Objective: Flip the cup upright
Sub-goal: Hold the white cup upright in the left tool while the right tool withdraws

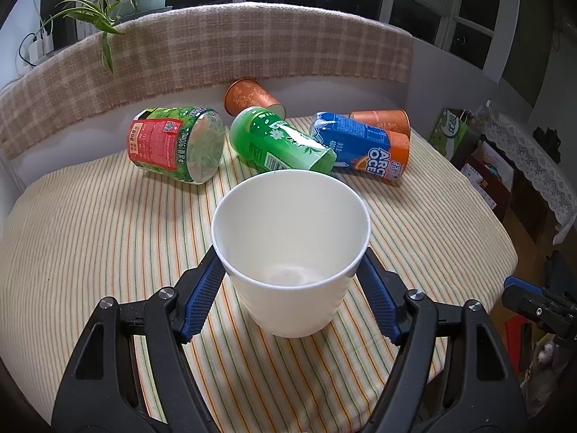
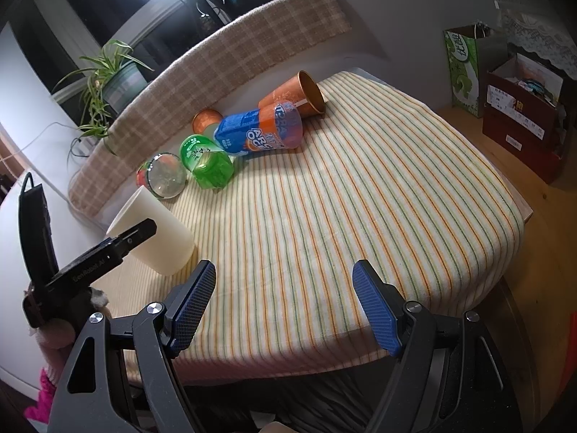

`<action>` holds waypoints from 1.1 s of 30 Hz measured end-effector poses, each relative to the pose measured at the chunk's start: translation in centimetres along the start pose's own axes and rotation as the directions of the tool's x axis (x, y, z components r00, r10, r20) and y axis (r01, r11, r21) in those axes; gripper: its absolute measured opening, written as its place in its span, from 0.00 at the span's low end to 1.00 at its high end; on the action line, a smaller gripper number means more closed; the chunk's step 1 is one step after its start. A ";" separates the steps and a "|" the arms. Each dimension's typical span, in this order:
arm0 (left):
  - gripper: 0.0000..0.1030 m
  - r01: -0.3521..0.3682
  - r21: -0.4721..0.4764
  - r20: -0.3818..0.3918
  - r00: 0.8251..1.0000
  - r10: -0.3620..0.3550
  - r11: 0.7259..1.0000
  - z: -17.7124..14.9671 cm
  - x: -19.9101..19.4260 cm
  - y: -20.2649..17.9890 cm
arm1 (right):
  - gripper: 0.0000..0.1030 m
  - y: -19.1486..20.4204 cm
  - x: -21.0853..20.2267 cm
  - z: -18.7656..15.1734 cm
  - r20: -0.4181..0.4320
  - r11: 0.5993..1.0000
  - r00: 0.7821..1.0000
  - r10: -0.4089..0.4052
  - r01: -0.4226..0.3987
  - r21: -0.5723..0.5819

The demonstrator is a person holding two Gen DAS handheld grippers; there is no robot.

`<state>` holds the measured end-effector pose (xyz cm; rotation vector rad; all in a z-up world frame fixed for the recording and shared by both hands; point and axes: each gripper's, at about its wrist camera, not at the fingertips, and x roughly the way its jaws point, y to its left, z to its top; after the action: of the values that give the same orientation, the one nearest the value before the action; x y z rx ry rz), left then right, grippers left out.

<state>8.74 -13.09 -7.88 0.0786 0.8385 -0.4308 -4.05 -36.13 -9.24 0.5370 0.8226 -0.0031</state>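
A white paper cup stands mouth up on the striped tablecloth, tilted a little toward me. My left gripper straddles it, its blue pads against the cup's upper wall on both sides. In the right wrist view the same cup stands at the left with the left gripper's finger on it. My right gripper is open and empty above the table's front edge, well right of the cup.
Several cups and bottles lie on their sides at the back: a red-green bottle, a green bottle, a blue-orange bottle, two copper cups. A plaid cushion backs the table. Boxes stand right.
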 end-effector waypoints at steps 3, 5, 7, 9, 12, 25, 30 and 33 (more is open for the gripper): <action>0.74 0.001 0.002 -0.004 1.000 -0.001 1.000 -0.1 0.1 0.0 | 0.76 0.0 0.0 0.0 0.001 1.000 1.000 -0.001 0.001 0.000; 0.74 0.003 0.002 -0.008 1.000 -0.003 1.000 -0.2 0.2 -0.1 | 0.76 0.0 0.0 0.0 0.001 1.000 1.000 0.000 0.000 0.000; 0.74 0.003 0.003 -0.010 1.000 -0.003 1.000 -0.3 0.3 -0.1 | 0.76 0.0 0.0 0.0 0.000 1.000 1.000 0.000 0.000 -0.002; 0.74 0.003 0.005 -0.011 1.000 -0.003 1.000 -0.3 0.3 -0.1 | 0.76 0.0 0.0 0.0 0.000 1.000 1.000 0.000 0.000 0.000; 0.74 0.005 0.004 -0.012 1.000 -0.005 1.000 -0.3 0.3 -0.1 | 0.76 0.0 0.0 0.0 0.000 1.000 1.000 0.000 0.000 -0.001; 0.74 0.032 0.003 -0.025 0.999 -0.032 0.999 -1.0 0.2 -0.2 | 0.76 0.6 0.2 -0.1 -0.003 1.000 1.000 0.003 -0.003 -0.012; 0.75 0.055 -0.015 -0.035 0.998 -0.055 0.998 -1.1 0.2 0.0 | 0.76 0.8 0.2 0.0 -0.003 1.000 1.000 0.004 -0.004 -0.018; 0.76 0.070 -0.036 -0.043 0.997 -0.072 0.997 -1.1 0.3 0.3 | 0.76 0.9 0.2 0.0 -0.004 1.000 1.000 0.006 -0.006 -0.020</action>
<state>8.22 -12.65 -8.85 0.0266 0.8934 -0.4826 -3.72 -35.31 -9.00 0.5210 0.8241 0.0114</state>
